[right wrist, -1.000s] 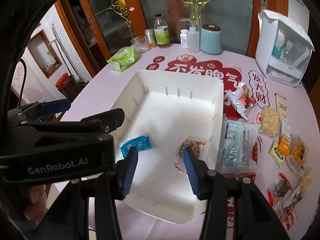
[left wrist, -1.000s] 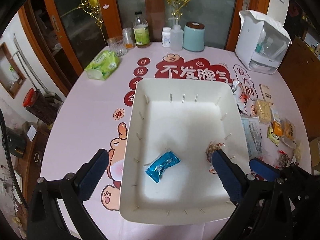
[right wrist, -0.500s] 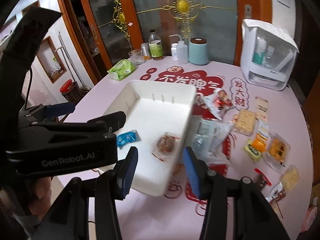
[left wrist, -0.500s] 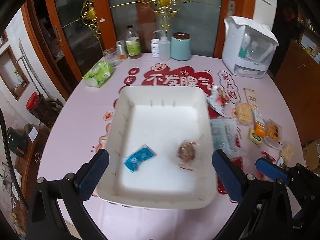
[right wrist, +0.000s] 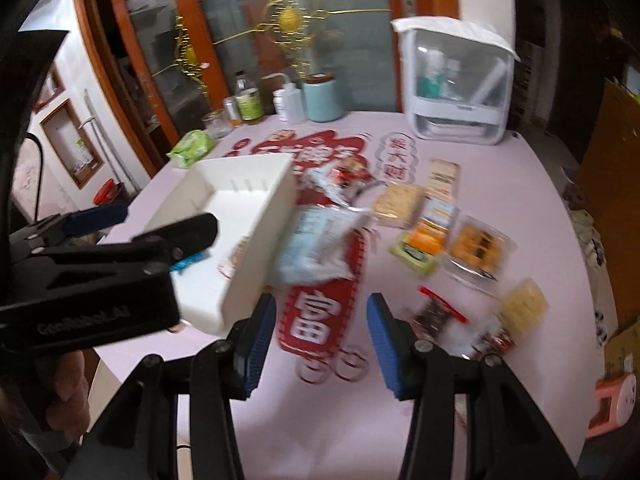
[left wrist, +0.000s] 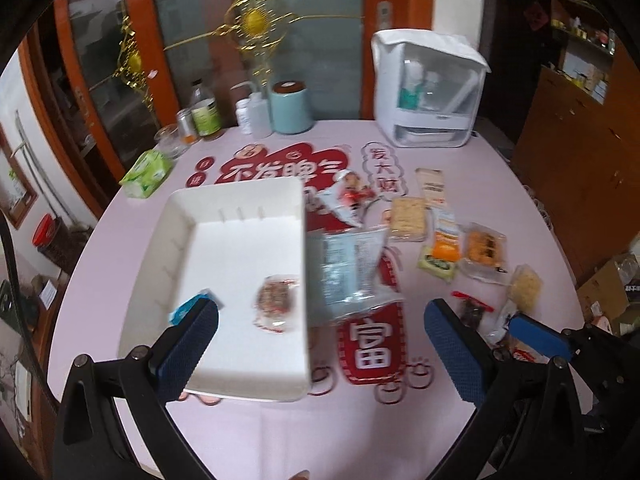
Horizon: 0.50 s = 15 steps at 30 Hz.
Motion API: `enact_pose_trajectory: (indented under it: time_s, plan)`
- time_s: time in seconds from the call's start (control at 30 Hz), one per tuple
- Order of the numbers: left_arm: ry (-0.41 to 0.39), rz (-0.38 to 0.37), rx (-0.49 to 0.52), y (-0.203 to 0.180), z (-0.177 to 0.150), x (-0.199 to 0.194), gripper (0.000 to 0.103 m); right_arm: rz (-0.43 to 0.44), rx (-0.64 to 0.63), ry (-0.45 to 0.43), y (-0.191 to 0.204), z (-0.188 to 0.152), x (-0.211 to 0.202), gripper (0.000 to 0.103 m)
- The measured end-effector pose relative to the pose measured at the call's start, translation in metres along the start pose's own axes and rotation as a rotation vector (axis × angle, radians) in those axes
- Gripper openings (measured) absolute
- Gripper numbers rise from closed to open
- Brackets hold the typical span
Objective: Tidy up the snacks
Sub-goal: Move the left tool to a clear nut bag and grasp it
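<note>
Crowding the tray (left wrist: 240, 200): loose snack packets (left wrist: 440, 240).

White tray (left wrist: 224, 200); pink tablecloth (left wrist: 500, 184), red printed characters; blue wrapper (left wrist: 182, 310); mint canister (left wrist: 290, 108); green pack (left wrist: 149, 167).

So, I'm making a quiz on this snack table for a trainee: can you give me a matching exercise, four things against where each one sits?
Things:
1. blue-wrapped candy
2. green tissue pack
3. clear printed bag
4. teal canister

Places:
A. at the far edge of the table, among the bottles
B. inside the white tray
C. on the table just right of the tray, beside its wall
D. on the table beyond the tray's far left corner

Pairs: 1-B, 2-D, 3-C, 4-A
</note>
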<state>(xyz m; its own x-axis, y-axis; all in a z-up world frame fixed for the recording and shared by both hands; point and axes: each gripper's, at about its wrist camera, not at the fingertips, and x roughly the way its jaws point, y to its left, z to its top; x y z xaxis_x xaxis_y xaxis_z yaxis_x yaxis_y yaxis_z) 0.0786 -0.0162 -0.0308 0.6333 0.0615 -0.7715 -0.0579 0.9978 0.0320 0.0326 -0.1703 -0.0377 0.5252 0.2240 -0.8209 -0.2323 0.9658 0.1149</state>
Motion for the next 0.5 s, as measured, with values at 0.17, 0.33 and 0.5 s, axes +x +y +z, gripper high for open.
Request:
enact_pose_trajectory:
  time_s: [0.17,0.33,0.5]
  plan:
    - [0.030,-0.045,0.039,-0.039,-0.007,0.008,0.102,-0.056,0.069,0.011,-0.046,-0.017,-0.010,0.048]
    - [0.084,-0.109,0.115,-0.078,-0.022,0.024,0.102,-0.106,0.190,0.020,-0.101,-0.038,-0.015,0.048]
    - [0.132,-0.160,0.190,-0.112,-0.041,0.040,0.102,-0.160,0.289,0.072,-0.142,-0.058,-0.006,0.048]
